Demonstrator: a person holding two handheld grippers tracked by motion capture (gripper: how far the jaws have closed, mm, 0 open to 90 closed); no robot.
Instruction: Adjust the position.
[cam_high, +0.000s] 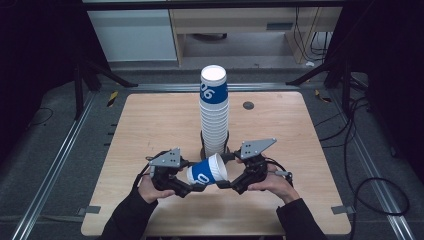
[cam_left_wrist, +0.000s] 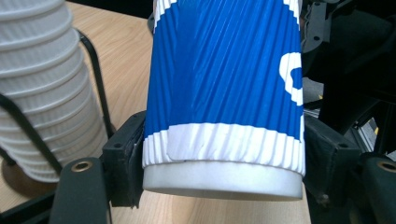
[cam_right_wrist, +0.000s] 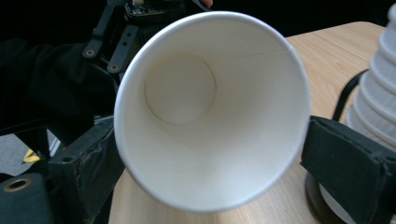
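My left gripper (cam_high: 192, 186) has its jaws clenched on the base end of one blue-and-white paper cup (cam_high: 207, 172), pads pressed to both sides just above the white bottom rim. My right gripper (cam_high: 227, 181) stands at the cup's mouth: its jaws flank the rim, the left pad looks to touch it, the right pad shows a slim gap, so I log it as released. The cup lies on its side in the air between the two grippers, mouth toward the right one, above the near middle of the table (cam_high: 150, 120).

Count: one loose cup, one tall stack of cups (cam_high: 214, 112) on a dark wire stand just behind, and two grippers.

The stack is close behind the held cup; the table's left, right and far parts lie open.

I cannot count the stacked cups; the stand's foot is mostly hidden.
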